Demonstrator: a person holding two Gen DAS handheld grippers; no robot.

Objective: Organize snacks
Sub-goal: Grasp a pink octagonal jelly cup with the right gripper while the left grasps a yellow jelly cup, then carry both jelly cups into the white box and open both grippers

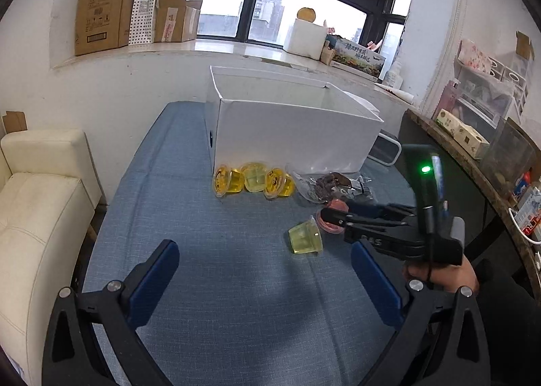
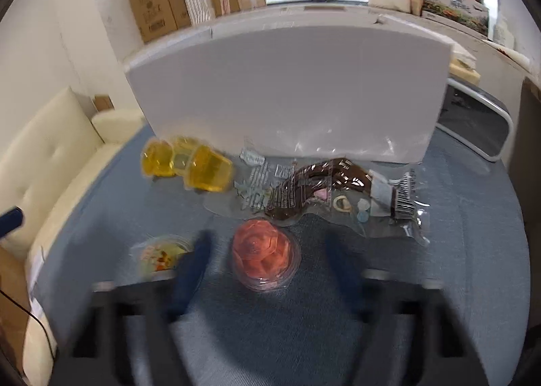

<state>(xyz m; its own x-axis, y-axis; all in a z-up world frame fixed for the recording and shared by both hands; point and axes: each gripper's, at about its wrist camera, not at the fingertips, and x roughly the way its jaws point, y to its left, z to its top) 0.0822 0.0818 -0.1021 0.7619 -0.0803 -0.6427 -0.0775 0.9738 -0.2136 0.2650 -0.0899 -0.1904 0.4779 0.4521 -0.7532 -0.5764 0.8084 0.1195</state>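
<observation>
A pink jelly cup (image 2: 265, 252) stands upside down on the blue cloth. My right gripper (image 2: 268, 239) straddles it with a gap on each side, so it is open. In the left wrist view the right gripper (image 1: 333, 213) reaches in from the right over that cup (image 1: 329, 227). My left gripper (image 1: 265, 281) hangs wide open over bare cloth, nothing between its fingers. A pale green jelly cup (image 1: 304, 239) lies ahead of it. Three yellow jelly cups (image 1: 253, 179) and a clear bag of chocolate snacks (image 1: 324, 186) lie against the white box (image 1: 290, 125).
A cream sofa (image 1: 40, 203) borders the table on the left. A wooden shelf (image 1: 473, 156) with packets runs along the right. Cardboard boxes (image 1: 104, 7) stand on the windowsill. A white-rimmed tray (image 1: 385, 149) sits behind the box's right corner. A hand (image 1: 439, 276) holds the right gripper.
</observation>
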